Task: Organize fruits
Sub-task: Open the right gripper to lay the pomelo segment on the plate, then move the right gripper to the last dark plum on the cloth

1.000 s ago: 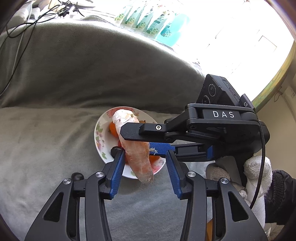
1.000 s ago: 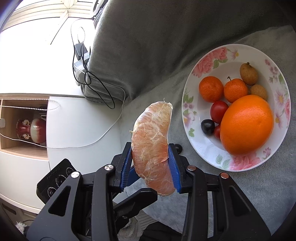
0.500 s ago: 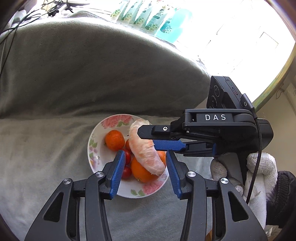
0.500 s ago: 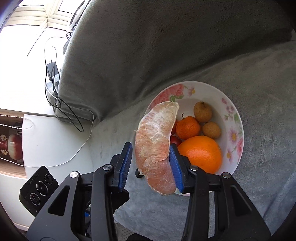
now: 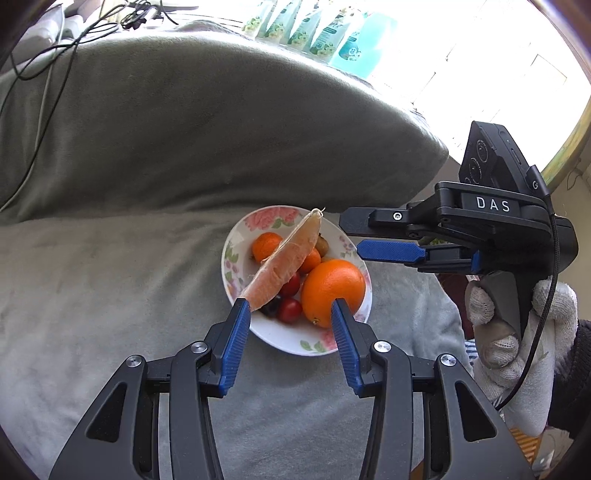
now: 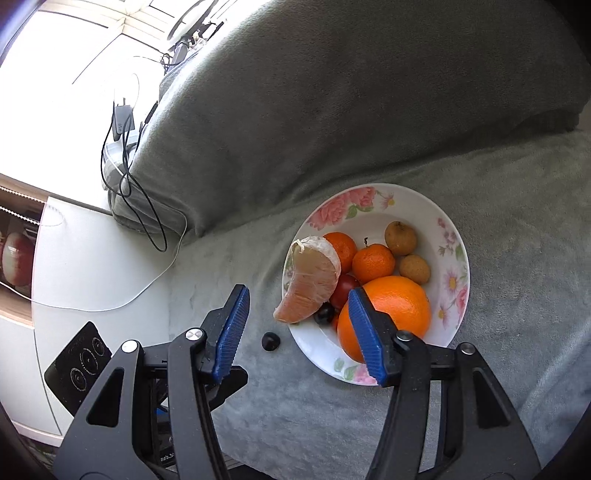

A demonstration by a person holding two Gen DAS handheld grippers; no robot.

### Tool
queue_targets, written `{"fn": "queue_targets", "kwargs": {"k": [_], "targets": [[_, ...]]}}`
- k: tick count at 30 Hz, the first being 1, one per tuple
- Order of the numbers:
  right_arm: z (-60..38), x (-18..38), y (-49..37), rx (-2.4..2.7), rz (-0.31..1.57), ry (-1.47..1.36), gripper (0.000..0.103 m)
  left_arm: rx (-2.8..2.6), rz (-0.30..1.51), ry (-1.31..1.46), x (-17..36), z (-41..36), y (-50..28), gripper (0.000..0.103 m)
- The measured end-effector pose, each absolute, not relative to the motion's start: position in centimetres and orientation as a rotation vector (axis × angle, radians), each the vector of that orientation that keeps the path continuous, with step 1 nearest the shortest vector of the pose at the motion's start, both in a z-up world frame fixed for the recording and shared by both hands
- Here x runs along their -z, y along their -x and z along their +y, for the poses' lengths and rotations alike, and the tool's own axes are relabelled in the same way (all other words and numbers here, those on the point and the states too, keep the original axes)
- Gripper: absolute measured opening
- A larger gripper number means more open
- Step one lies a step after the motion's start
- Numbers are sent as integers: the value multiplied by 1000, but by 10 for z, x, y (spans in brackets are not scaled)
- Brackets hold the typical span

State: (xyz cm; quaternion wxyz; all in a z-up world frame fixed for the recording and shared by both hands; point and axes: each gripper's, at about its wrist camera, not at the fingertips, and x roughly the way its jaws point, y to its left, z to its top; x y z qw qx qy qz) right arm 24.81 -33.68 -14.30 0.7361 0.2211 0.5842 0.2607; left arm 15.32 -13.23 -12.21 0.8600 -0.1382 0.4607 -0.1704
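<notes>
A floral white plate (image 5: 303, 341) (image 6: 373, 201) sits on the grey blanket. It holds a big orange (image 5: 332, 290) (image 6: 393, 306), two mandarins (image 6: 373, 262), small brown fruits (image 6: 400, 238), red tomatoes (image 5: 290, 310) and a dark grape. A peeled pomelo segment (image 5: 286, 258) (image 6: 312, 278) lies across the plate's left side on the other fruit. My right gripper (image 6: 299, 325) is open and empty just in front of the plate; it also shows in the left wrist view (image 5: 388, 236). My left gripper (image 5: 288, 325) is open and empty at the plate's near rim.
A dark grape (image 6: 270, 340) lies on the blanket beside the plate. A large grey cushion (image 5: 221, 129) rises behind the plate. A white side table (image 6: 92, 266) with cables stands off the blanket's edge. Bottles (image 5: 317, 33) line the windowsill.
My right gripper opened and let go of the pomelo segment, which now rests on the plate. The right gripper drew back from it.
</notes>
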Motion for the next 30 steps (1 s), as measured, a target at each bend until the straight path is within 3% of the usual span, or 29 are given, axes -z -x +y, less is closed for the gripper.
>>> {"fn": "queue_targets", "kwargs": {"k": [10, 13, 16, 30], "targets": [[-308, 120, -209, -622, 1196, -206, 58, 289, 975, 242, 123, -116, -143, 44], [-305, 117, -199, -623, 1175, -167, 58, 278, 976, 220, 122, -114, -140, 45], [-301, 115, -189, -619, 1155, -138, 58, 266, 974, 218, 123, -105, -135, 52], [-262, 133, -140, -689, 1109, -3, 58, 155, 1048, 215, 149, -55, -100, 52]]}}
